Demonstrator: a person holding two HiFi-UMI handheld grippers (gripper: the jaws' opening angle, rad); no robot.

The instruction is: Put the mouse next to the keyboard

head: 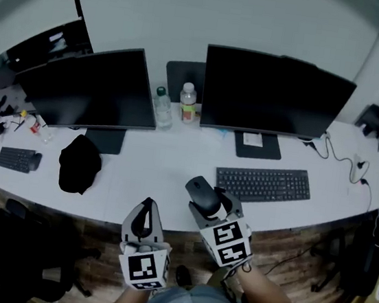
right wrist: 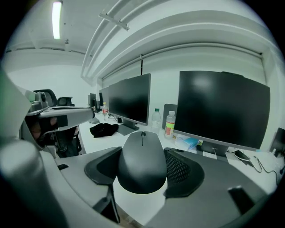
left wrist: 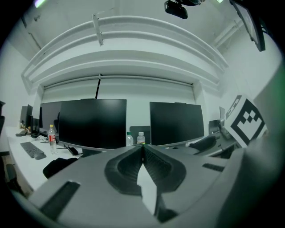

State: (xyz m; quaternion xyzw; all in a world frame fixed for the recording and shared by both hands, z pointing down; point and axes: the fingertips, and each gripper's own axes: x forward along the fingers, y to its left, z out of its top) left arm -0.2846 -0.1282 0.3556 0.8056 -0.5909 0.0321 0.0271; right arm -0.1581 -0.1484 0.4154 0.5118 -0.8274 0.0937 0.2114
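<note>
mouse (right wrist: 141, 162): black, pinched on both flanks by the right gripper (head: 204, 198). We see it over the front part of the white desk (head: 159, 168), just left of the keyboard (head: 263, 183), nose toward the monitors. We can't tell whether it touches the desk.
right gripper: jaws spread wide, pads clamped on the mouse.
left gripper (left wrist: 143, 147): jaws pressed together, nothing between them. It sits off the desk's front edge, just left of the right gripper.
keyboard: black, flat, in front of the right monitor (head: 275, 93).
left monitor (head: 91, 86): dark like the right one, side by side with it.
water bottles (head: 163, 107): two, upright, between the monitors.
black cap (head: 79, 163): on the desk beside the left monitor's stand.
small keyboard (head: 17, 158): far left, well apart from the mouse.
</note>
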